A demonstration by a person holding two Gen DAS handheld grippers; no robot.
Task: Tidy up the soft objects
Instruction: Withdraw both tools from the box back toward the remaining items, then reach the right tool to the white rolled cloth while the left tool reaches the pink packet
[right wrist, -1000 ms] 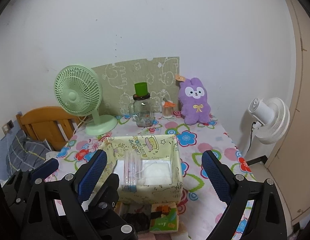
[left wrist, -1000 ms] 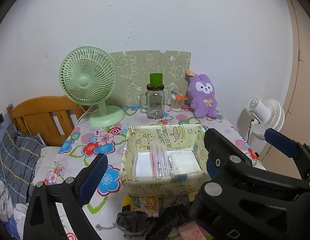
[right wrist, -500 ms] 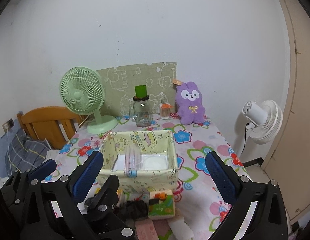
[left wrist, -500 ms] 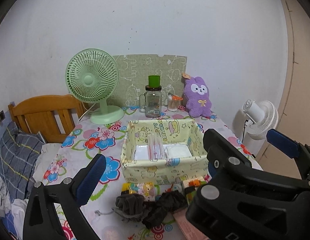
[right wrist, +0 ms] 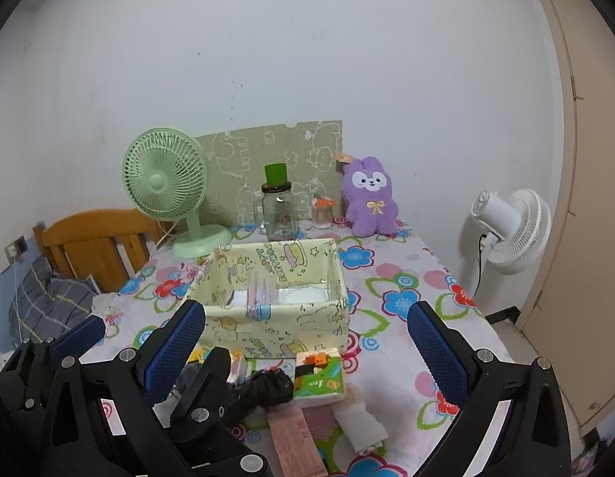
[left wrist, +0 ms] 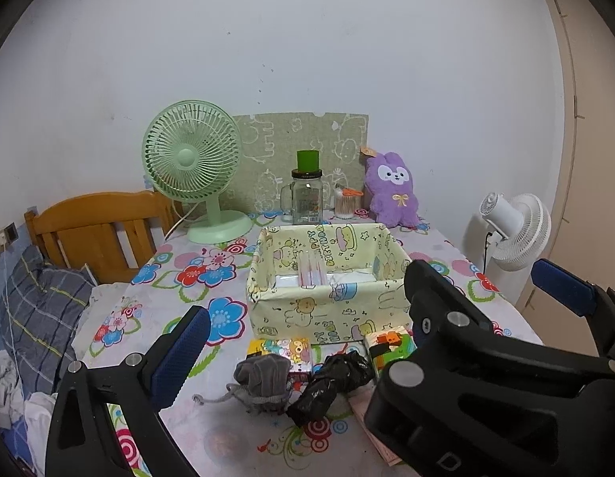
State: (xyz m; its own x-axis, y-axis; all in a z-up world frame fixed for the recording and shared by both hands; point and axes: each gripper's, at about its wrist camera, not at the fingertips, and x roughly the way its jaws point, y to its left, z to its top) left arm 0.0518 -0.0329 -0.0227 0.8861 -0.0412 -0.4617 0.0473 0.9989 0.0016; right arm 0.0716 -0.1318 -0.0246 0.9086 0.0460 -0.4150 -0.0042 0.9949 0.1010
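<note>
Right wrist view: the right gripper [right wrist: 305, 348] hovers above the table's [right wrist: 403, 274] near edge, jaws wide apart and empty. Left of it, the left gripper [left wrist: 303, 320] is likewise spread, its right finger hidden. A grey pouch [left wrist: 263, 377] and black bundle [left wrist: 331, 381] lie before the fabric basket [left wrist: 327, 310], partly blocked.
</note>
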